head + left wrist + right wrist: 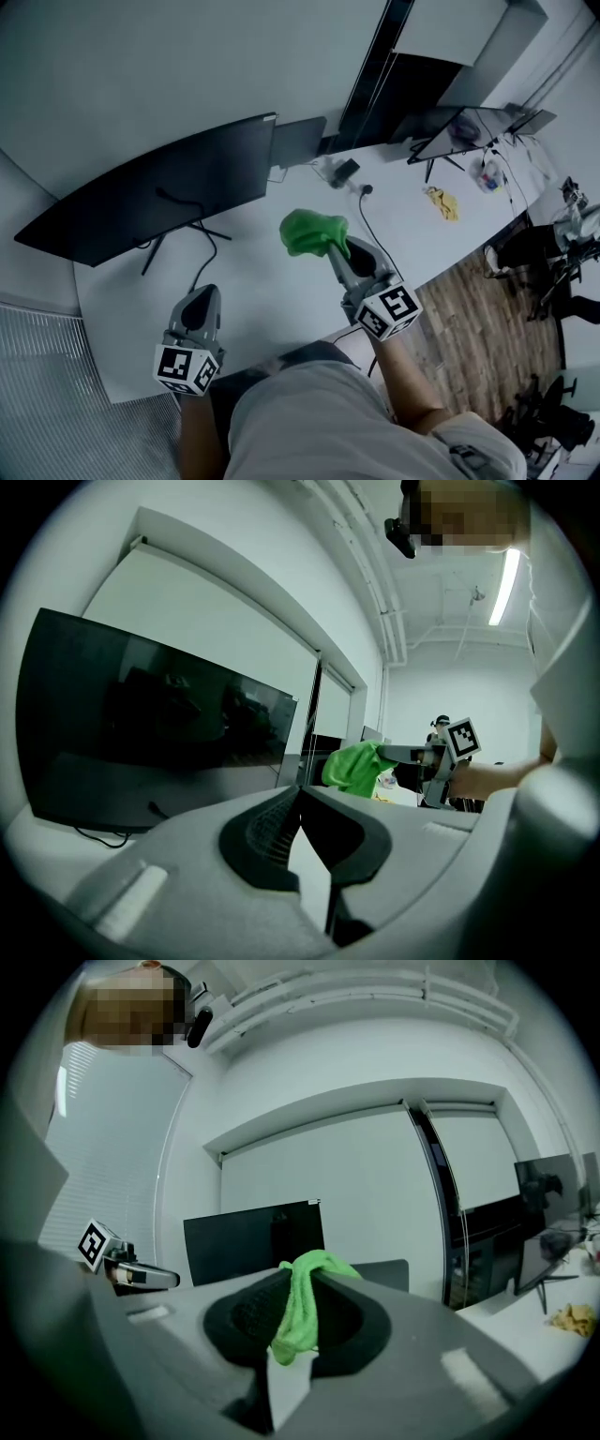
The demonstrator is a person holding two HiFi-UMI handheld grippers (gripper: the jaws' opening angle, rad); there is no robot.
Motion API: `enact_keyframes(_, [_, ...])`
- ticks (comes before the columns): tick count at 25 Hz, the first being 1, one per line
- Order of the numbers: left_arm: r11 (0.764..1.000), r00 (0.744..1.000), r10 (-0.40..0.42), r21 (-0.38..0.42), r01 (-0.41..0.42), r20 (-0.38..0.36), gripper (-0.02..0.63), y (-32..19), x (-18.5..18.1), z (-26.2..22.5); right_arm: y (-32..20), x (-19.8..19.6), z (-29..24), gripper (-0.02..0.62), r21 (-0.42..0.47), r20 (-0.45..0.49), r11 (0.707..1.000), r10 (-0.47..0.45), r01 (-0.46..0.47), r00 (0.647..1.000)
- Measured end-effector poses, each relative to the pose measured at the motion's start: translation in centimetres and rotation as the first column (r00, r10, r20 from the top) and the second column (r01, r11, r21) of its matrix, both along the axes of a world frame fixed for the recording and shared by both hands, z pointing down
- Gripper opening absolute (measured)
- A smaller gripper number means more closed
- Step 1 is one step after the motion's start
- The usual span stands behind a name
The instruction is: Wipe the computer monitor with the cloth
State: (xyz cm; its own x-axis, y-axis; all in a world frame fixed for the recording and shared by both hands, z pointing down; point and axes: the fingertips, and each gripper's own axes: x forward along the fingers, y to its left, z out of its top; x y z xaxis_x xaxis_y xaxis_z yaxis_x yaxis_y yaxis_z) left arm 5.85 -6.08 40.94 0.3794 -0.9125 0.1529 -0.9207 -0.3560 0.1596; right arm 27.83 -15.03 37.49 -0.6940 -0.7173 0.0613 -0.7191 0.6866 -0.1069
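A wide dark monitor (159, 187) stands on the white desk (281, 300) at the left; it also fills the left gripper view (141, 733) and shows ahead in the right gripper view (253, 1239). My right gripper (330, 246) is shut on a green cloth (309, 232), held above the desk to the right of the screen and apart from it. The cloth (302, 1302) hangs pinched between the right jaws. My left gripper (199, 302) hovers low near the desk's front edge, shut with nothing in it. The cloth (354, 766) and right gripper appear beyond it.
A second monitor (469, 131) stands at the far right of the desk. A yellow rag (442, 202) lies near it. A cable (367, 225) and small items (345, 173) lie behind the cloth. A smaller dark screen (298, 141) sits beside the main monitor. Wooden floor (478, 309) lies right.
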Motion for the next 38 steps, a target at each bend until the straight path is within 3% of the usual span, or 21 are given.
enact_keyframes(7, [0.997,0.997,-0.073,-0.013,0.074,0.013,0.009,-4.8,1.3,-0.7,-6.2,-0.3,-0.9,0.060,-0.001,0.024,0.996,-0.090,0.090,0.996])
enact_keyframes(14, [0.991,0.991,-0.131,0.000,0.131,0.007,0.009,-7.1,0.2,-1.8,-10.8,-2.3,-5.9,0.060,0.088,0.003,0.988,-0.126,0.126,0.992])
enact_keyframes(27, [0.998,0.998,-0.056,0.020,0.056,0.013,0.009,-7.8,-5.4,-4.2,-14.9,-6.5,-14.4,0.058,0.167,-0.002,0.986,-0.024,0.024,1.000])
enact_keyframes(38, [0.999,1.000,0.013,0.047,-0.013,0.013,0.009,-7.0,-8.7,-5.7,-16.7,-11.4,-14.9,0.058,0.125,-0.036,0.992,0.007,-0.003,0.999])
